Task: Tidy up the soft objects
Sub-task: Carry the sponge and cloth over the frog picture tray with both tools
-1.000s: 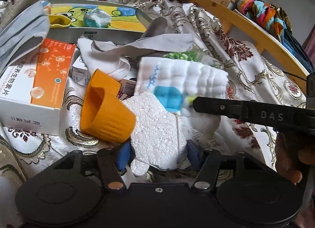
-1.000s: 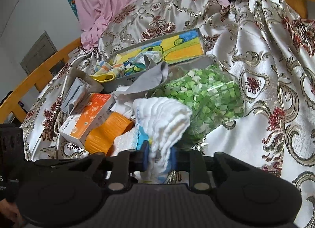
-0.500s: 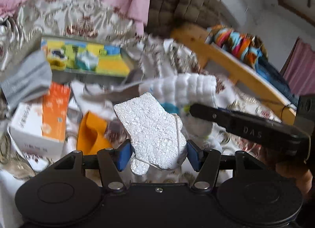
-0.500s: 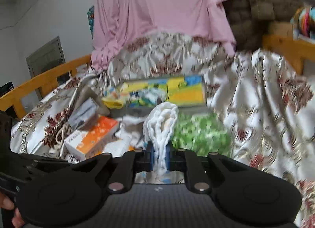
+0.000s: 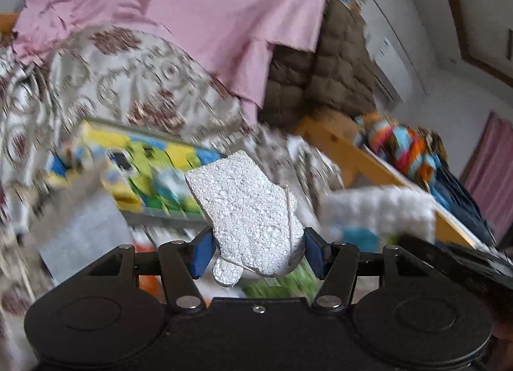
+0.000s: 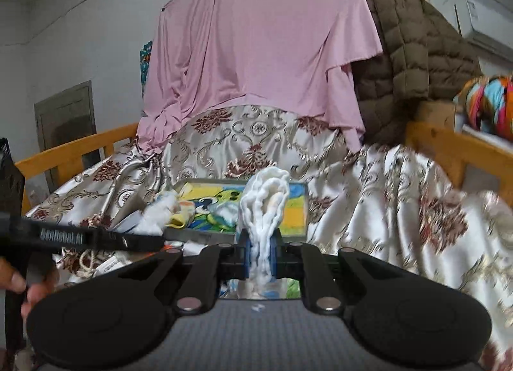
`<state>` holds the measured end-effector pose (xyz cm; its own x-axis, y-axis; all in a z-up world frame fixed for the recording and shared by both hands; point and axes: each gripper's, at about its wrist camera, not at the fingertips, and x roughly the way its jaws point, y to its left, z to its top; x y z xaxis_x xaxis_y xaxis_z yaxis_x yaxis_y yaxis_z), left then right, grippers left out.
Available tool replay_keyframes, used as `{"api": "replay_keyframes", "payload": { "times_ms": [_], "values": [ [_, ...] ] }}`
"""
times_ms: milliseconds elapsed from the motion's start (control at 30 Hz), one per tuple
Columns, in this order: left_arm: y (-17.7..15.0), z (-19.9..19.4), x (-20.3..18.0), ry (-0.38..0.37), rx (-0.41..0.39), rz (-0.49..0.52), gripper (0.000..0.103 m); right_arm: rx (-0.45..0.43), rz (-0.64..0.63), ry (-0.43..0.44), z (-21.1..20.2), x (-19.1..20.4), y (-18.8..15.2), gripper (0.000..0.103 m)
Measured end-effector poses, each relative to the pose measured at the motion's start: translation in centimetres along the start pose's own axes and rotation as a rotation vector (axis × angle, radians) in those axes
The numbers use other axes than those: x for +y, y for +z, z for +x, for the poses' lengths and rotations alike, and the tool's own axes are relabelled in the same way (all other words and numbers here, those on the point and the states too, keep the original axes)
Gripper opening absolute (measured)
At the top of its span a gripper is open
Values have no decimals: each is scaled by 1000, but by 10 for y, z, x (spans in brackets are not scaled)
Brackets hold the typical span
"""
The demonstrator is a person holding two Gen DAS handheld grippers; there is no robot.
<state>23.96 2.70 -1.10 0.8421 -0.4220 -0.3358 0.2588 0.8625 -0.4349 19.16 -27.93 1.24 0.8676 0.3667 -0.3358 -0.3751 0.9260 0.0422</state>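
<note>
**Two soft things being held above the cluttered bed**

A white, pebbly foam piece (image 5: 253, 210) is being gripped by the left gripper (image 5: 256, 250); its jaws are standing partly open, with the blue pads (image 5: 202, 250) being pressed against the two sides of the piece's lower end. The piece is being held upright, clear of the clutter, in front of a colourful flat box (image 5: 141, 175) that is lying on the patterned bedspread (image 5: 128, 82).

A folded white cloth (image 6: 264, 207) is being pinched by the right gripper (image 6: 259, 255), whose jaws are nearly closed, the cloth being squeezed thin between the pads and bulging out above them. The same cloth (image 5: 378, 210) is being seen, blurred, to the right of the foam piece in the left wrist view. The left gripper's black finger (image 6: 96, 238) is being shown at the left edge of the right wrist view, with a hand (image 6: 29, 287) below it. A pink sheet (image 6: 256, 50) is hanging behind the bed.
</note>
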Motion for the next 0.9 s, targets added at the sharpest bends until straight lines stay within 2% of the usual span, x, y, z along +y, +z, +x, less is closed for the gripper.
{"api": "replay_keyframes", "payload": {
  "times_ms": [167,333,533,633,767,900],
  "values": [
    [33,16,33,94,-75,37,61,-6,-61,-5,14,7,32,13],
    [54,40,66,155,-85,58,61,0,-98,30,52,19,61,13],
    [80,63,107,273,-102,113,61,28,-137,89,135,49,90,13],
    [91,75,129,321,-72,122,61,47,-121,122,185,67,102,13],
    [104,86,147,337,-51,113,61,101,-36,136,246,87,111,13],
    [111,99,150,321,-39,145,61,163,47,117,293,95,110,13]
  ]
}}
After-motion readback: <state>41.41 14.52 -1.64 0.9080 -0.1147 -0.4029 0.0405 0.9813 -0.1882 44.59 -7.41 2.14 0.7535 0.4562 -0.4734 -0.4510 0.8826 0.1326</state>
